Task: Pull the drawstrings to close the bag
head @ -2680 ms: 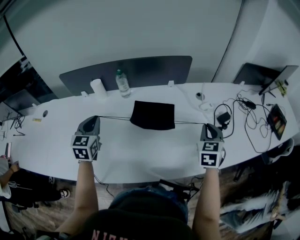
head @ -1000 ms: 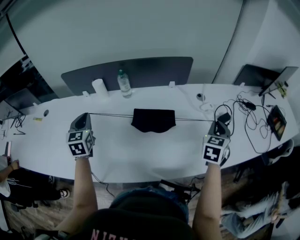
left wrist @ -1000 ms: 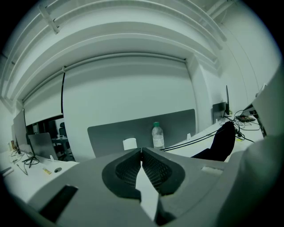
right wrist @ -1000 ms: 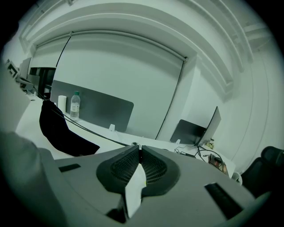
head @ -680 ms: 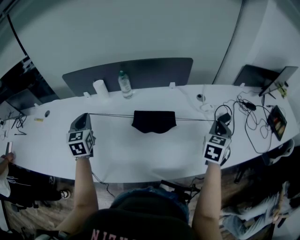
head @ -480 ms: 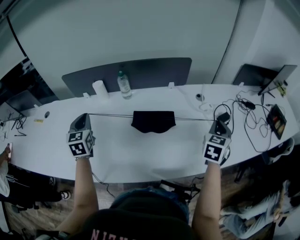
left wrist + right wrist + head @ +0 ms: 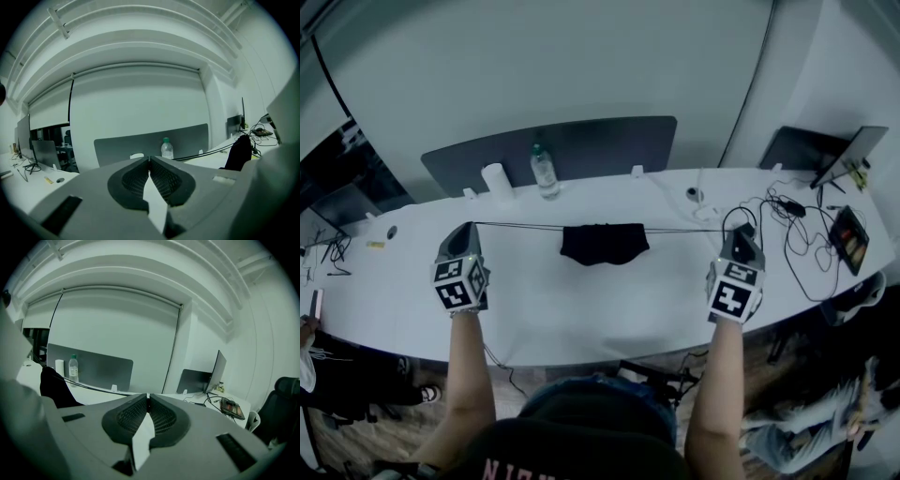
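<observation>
Left gripper (image 7: 470, 226): jaws clenched, pinching the end of the left drawstring (image 7: 517, 225).
Right gripper (image 7: 740, 230): jaws clamped together on the right drawstring (image 7: 684, 231).
Drawstrings: both taut, forming one near-straight line from 9 to 3 o'clock above the white table (image 7: 581, 314).
Bag (image 7: 604, 244): black, mid-table, at 12 o'clock from the person and between the grippers. Its long axis runs 9 to 3 o'clock, with the gathered mouth edge along the cords and the body toward 6.
Behind the bag: water bottle (image 7: 543, 171) and white roll (image 7: 495, 176) at 11 o'clock, in front of a grey divider (image 7: 591, 142).
Right end: cables (image 7: 784, 206) lie just beside the right gripper, and a laptop (image 7: 848, 153) stands at 2 o'clock.
</observation>
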The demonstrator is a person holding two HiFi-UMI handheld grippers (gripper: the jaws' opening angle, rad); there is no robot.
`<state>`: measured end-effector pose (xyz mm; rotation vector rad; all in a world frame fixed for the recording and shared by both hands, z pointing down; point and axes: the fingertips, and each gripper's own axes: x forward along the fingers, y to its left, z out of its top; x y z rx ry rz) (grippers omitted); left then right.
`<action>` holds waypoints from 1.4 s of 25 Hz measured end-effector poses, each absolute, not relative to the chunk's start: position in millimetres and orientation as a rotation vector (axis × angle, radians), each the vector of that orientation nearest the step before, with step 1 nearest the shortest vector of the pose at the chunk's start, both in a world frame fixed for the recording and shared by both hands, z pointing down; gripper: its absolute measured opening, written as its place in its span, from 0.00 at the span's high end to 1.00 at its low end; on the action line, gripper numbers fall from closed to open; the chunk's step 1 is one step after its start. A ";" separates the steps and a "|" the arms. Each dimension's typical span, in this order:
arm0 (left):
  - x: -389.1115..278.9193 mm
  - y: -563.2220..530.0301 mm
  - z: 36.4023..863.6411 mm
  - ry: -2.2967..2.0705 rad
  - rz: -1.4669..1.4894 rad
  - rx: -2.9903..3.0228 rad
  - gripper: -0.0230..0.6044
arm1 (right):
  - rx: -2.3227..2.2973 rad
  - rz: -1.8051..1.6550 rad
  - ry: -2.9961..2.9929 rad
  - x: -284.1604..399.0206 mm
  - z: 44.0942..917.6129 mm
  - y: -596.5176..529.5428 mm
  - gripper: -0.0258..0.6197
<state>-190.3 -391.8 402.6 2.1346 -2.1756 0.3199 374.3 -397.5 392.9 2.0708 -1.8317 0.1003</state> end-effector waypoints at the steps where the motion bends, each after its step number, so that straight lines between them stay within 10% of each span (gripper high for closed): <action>1: -188.9 -392.7 398.8 -2.180 0.302 2.137 0.95 | 2.078 0.095 -1.842 373.1 387.3 -398.2 0.94; 35: -95.3 -390.8 298.7 -2.197 -0.071 2.606 0.95 | 1.953 -0.375 -2.212 275.3 300.5 -393.2 0.94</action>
